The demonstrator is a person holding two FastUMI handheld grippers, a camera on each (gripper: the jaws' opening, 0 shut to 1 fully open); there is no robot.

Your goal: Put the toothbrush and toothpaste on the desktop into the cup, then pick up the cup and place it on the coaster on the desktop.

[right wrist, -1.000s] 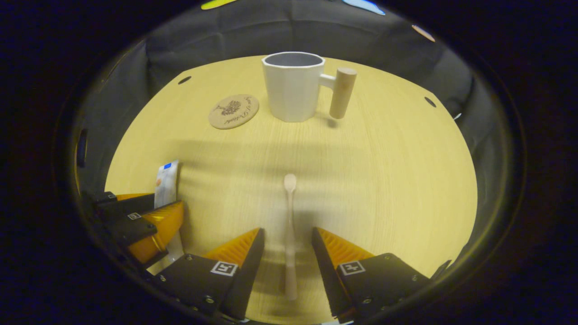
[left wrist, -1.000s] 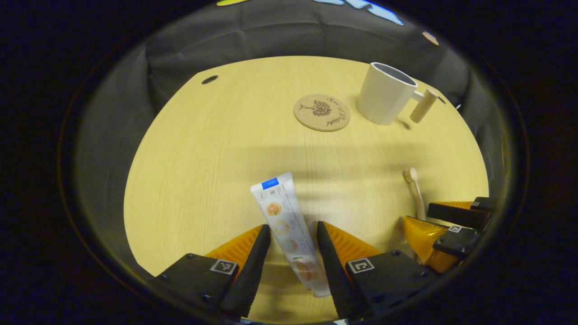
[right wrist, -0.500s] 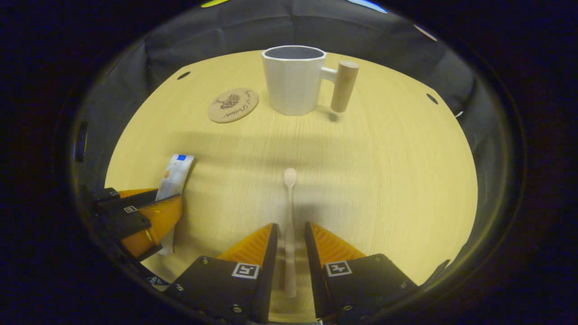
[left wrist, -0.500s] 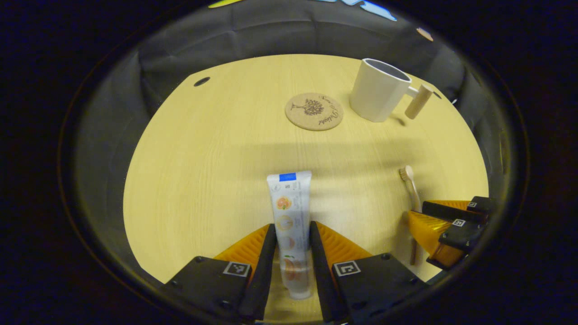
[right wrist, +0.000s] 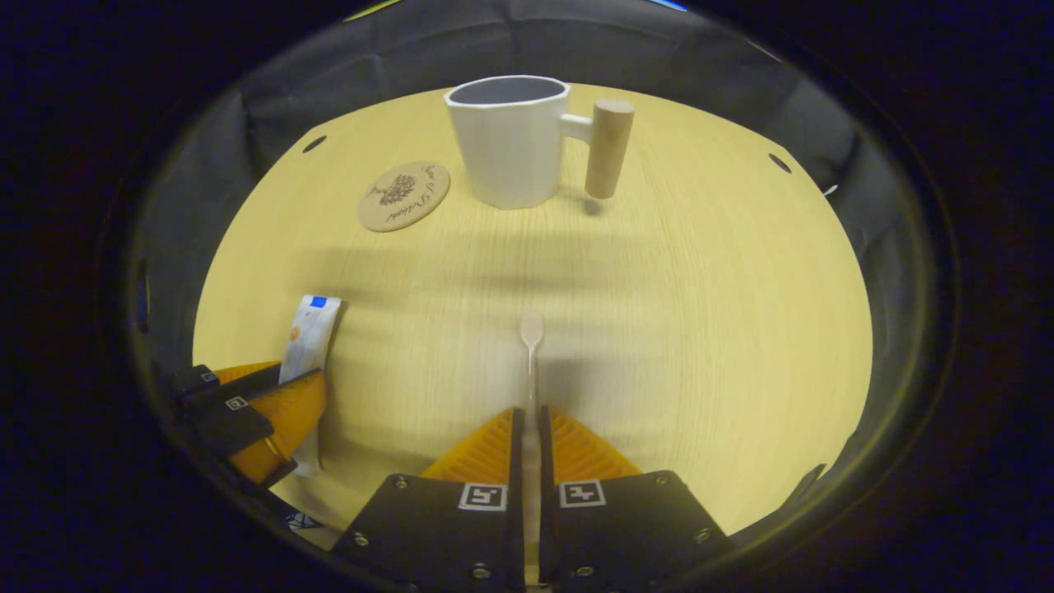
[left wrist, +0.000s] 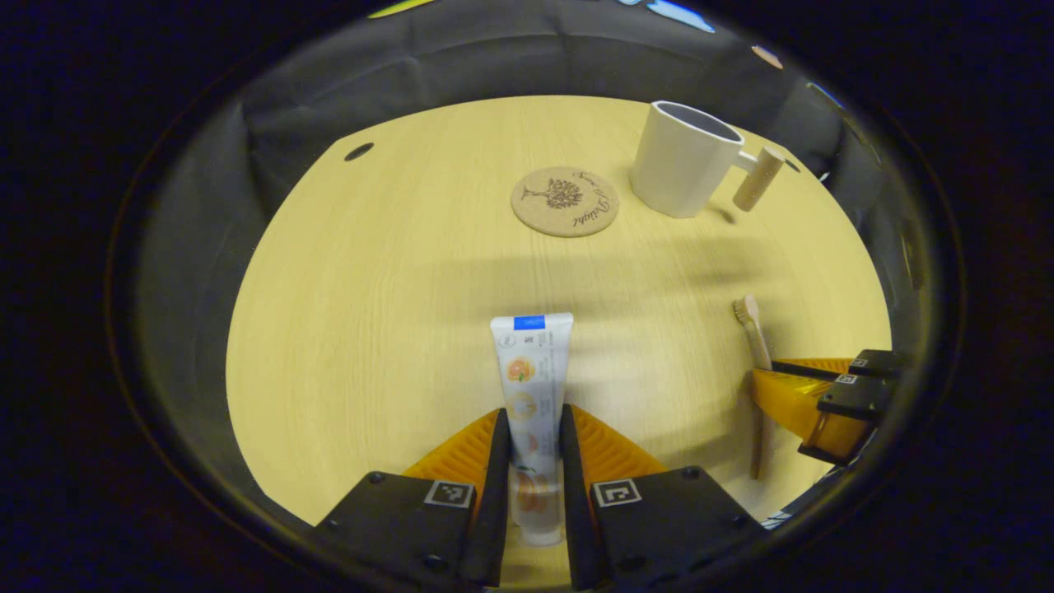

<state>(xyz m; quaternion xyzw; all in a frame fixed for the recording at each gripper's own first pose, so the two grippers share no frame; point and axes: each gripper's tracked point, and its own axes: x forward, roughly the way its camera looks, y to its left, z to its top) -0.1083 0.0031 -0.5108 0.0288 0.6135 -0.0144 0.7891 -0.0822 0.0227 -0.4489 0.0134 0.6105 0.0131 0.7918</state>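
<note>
Gripping both items low on the worktop (left wrist: 370, 272), the left gripper (left wrist: 531, 461) clamps the toothpaste (left wrist: 531, 371) and the right gripper (right wrist: 531, 461) clamps the toothbrush (right wrist: 531, 338); lift each level, then tip it upright over the cup (right wrist: 510, 140), beside the coaster (right wrist: 403, 196).

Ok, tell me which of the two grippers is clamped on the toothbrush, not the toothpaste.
The right gripper. Its fingers pinch the thin toothbrush handle, the head pointing toward the cup. The left gripper grips the wide printed toothpaste tube instead.
</note>
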